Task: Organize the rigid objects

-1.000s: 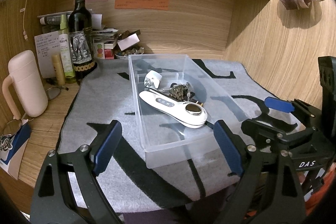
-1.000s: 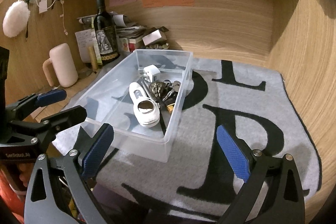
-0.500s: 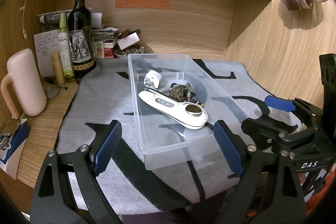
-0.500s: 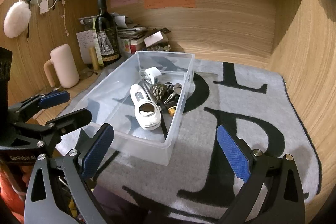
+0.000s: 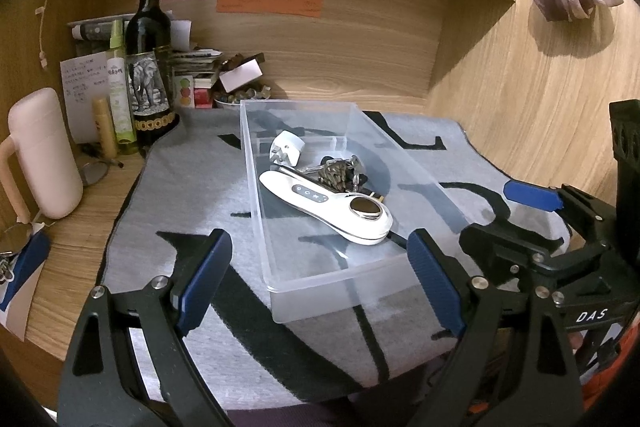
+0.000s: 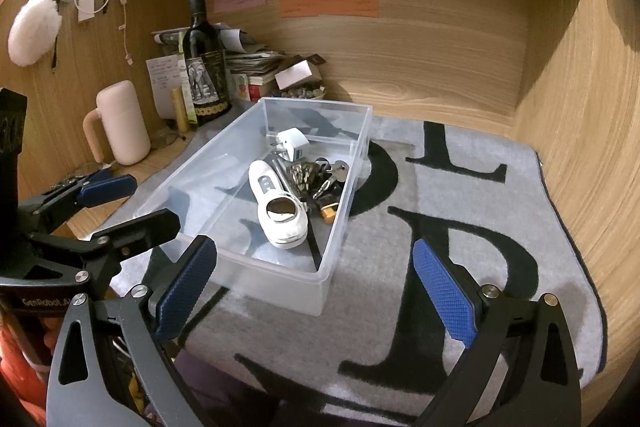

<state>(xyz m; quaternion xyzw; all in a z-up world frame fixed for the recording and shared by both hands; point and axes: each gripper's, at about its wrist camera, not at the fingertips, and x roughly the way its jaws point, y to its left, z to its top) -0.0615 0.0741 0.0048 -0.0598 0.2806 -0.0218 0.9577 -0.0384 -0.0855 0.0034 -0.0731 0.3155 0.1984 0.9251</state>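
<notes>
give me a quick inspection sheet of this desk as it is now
surface: grey mat with black letters on a wooden desk
job's things: clear bin holds a white handheld device, white plug, keys
clutter: wine bottle, pink mug, papers and boxes at the back
grippers: left gripper open, empty; right gripper open, empty
cables: nothing seen on the mat
surroundings: wooden alcove, sticky notes on the back wall

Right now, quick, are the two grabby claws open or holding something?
Left gripper: open, holding nothing.
Right gripper: open, holding nothing.
</notes>
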